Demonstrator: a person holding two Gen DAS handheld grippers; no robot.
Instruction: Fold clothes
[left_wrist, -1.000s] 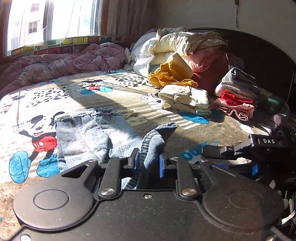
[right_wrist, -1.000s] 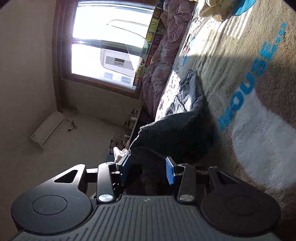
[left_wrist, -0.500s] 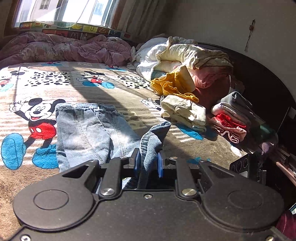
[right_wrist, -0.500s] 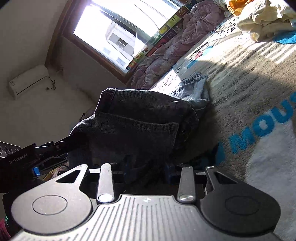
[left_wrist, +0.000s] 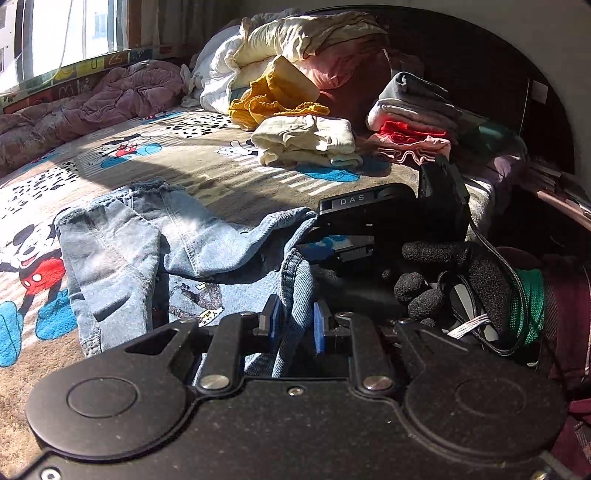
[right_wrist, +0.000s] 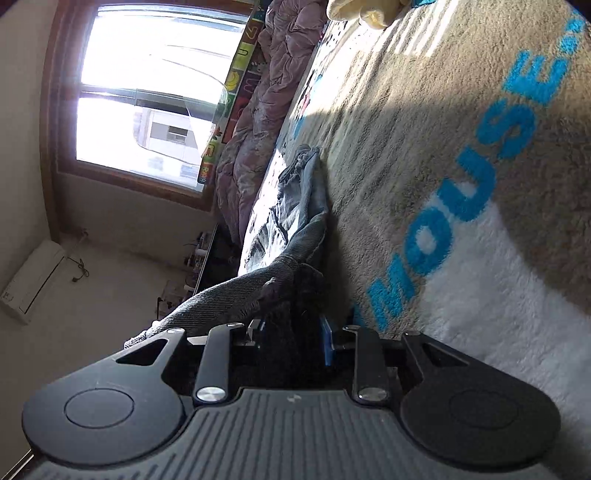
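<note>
Light blue jeans (left_wrist: 122, 251) lie on the cartoon-mouse blanket (left_wrist: 192, 158), legs pointing away toward the window. My left gripper (left_wrist: 295, 325) is shut on a fold of the waistband, which stands up between its blue pads. Just right of it, a black-gloved hand (left_wrist: 461, 280) holds my right gripper (left_wrist: 321, 251) at the other waist corner. In the right wrist view, shadowed denim fills the gap of the right gripper (right_wrist: 291, 336), whose jaws are closing on it. The rest of the jeans (right_wrist: 303, 206) trail off along the blanket.
Folded piles sit near the headboard: a cream stack (left_wrist: 306, 140) and a grey, red and pink stack (left_wrist: 413, 122). A yellow garment (left_wrist: 273, 103) leans on heaped bedding (left_wrist: 295, 44). A purple quilt (left_wrist: 110, 96) lines the window side.
Both grippers have come down toward the bed with the waistband. The right gripper and its gloved hand now sit close beside the left one. The right jaws have narrowed on the denim.
</note>
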